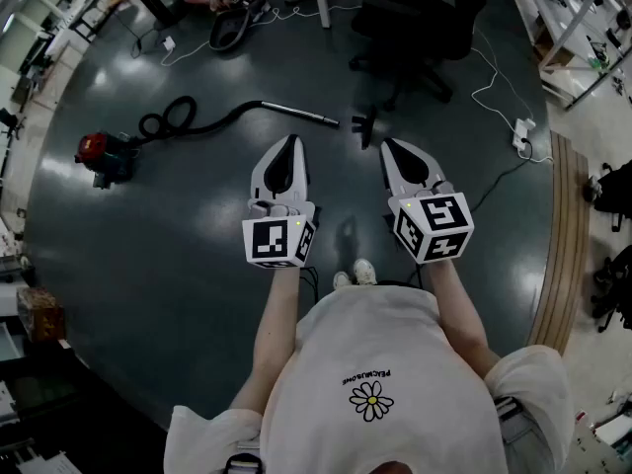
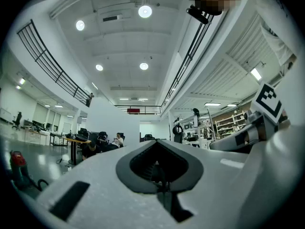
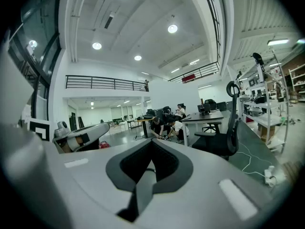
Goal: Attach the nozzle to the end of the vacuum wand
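A high-ceilinged open lab-workshop hall: mezzanine railing (image 3: 102, 82) above, a table (image 3: 209, 117) and equipment shelves (image 3: 267, 99) beside the black office chair (image 3: 221, 140).

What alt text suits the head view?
Seen from above, a person holds the left tongs and right tongs, both shut and empty, over a dark floor. Ahead lie a vacuum wand, hose, red vacuum body and black nozzle.

Vacuum (image 1: 104, 156) red, teal; nozzle (image 1: 367, 126) black; wand (image 1: 296, 114) silver. Left gripper (image 1: 290, 139), right gripper (image 1: 387, 143) white; marker cubes (image 1: 433, 227) black-and-white squares. Floor (image 1: 168, 275) dark grey.
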The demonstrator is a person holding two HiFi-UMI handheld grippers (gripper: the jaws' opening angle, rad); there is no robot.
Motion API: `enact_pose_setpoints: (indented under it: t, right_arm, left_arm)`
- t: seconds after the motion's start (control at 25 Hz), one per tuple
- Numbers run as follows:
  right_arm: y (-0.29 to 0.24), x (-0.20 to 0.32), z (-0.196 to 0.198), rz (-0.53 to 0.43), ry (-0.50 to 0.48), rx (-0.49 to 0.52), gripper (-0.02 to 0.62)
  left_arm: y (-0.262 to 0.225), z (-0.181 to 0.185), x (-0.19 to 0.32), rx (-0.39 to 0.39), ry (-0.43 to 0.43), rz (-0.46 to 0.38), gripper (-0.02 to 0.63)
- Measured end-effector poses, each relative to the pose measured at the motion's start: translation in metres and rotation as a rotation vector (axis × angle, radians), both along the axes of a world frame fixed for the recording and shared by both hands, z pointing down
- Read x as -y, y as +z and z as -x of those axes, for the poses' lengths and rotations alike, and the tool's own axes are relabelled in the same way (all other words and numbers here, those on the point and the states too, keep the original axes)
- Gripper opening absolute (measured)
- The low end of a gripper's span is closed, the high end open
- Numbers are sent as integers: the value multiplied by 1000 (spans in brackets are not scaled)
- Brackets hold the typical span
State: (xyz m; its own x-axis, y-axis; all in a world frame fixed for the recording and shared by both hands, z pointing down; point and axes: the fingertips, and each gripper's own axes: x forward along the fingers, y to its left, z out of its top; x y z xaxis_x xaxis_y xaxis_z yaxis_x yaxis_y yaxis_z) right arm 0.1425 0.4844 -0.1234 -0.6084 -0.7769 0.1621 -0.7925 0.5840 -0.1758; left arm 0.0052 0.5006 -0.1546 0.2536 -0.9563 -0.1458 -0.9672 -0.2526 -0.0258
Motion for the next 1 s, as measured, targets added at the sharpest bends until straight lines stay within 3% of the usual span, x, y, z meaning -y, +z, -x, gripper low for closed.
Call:
enact_pose_setpoints:
  t: [0.48,0.76,1.0]
  right_arm:
    - [15,10,-26,32,13,10,5]
    - [37,12,-44,48,-42,-7,5]
    - [56,41,-32,82,-55,-40,5]
  left_arm:
    - [11,-12,5,6,-12,37,0]
    - [31,-20,8,16,-5,60,0]
    - [50,0,36,16,-20,101,0]
